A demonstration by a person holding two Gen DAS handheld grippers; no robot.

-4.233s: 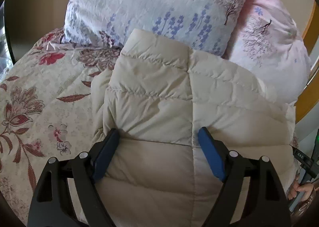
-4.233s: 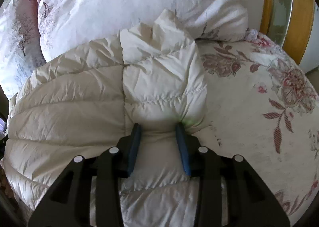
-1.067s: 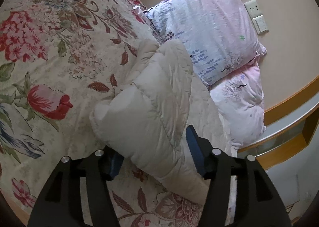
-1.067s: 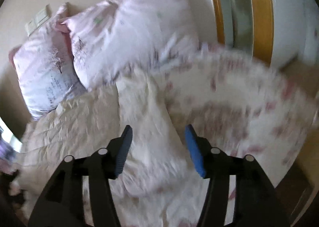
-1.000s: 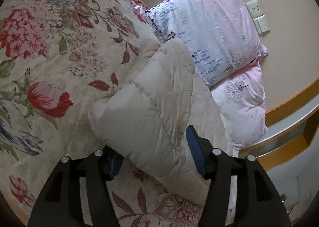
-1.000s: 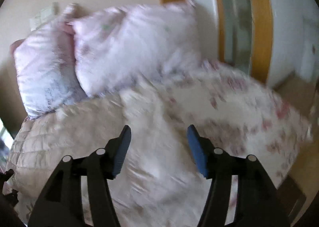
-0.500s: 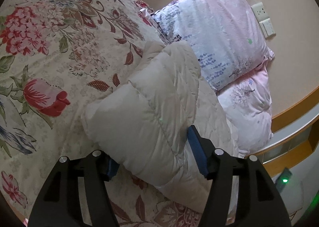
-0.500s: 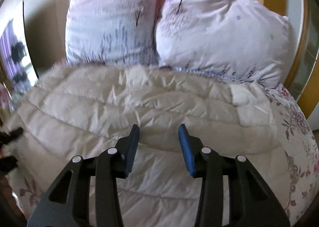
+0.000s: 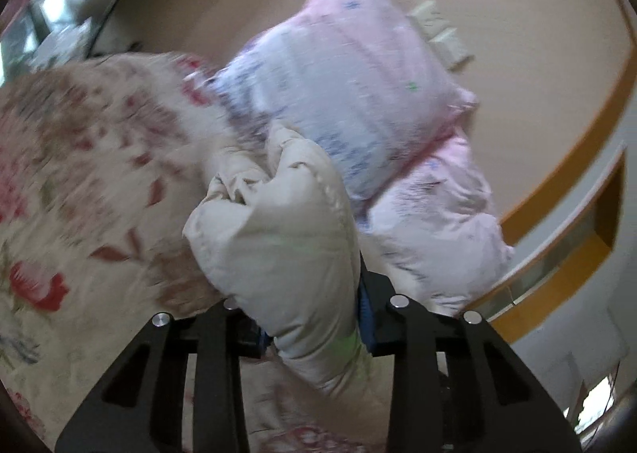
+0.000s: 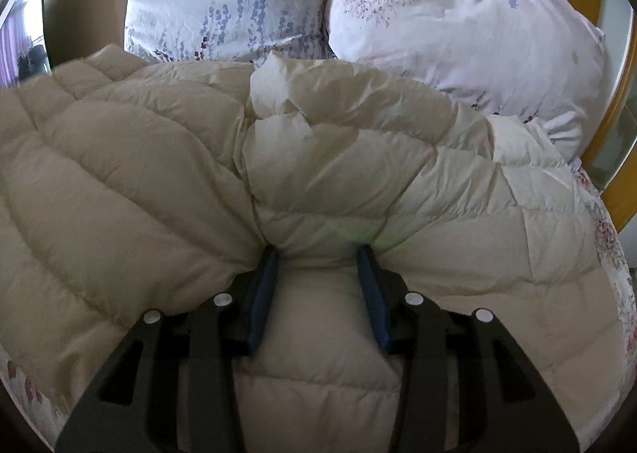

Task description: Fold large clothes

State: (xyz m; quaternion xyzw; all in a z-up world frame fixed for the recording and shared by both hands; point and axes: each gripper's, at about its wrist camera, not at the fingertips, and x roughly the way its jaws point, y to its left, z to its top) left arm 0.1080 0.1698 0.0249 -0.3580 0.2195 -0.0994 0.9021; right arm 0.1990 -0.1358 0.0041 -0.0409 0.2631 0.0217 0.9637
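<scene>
A cream quilted down jacket [image 10: 358, 158] lies folded on the floral bedspread [image 9: 79, 182]. My right gripper [image 10: 318, 265] is shut on a thick fold of the jacket near its middle, the blue pads [image 10: 264, 285] pressed into the padding. In the left wrist view the jacket [image 9: 286, 246] bulges up between the jaws as a bunched roll. My left gripper [image 9: 314, 317] is shut on that roll and holds it above the bedspread; its left pad is mostly hidden by the cloth.
Two pink-and-lilac printed pillows [image 10: 438, 14] stand against the wall behind the jacket, also seen in the left wrist view [image 9: 358, 66]. A wooden frame [image 9: 557, 158] runs at the right. Wall sockets [image 9: 442, 34] sit above the pillows.
My left gripper has closed on the jacket's end and lifted it, the view blurred by motion. My right gripper has swung over, come down and closed on a fold of the jacket.
</scene>
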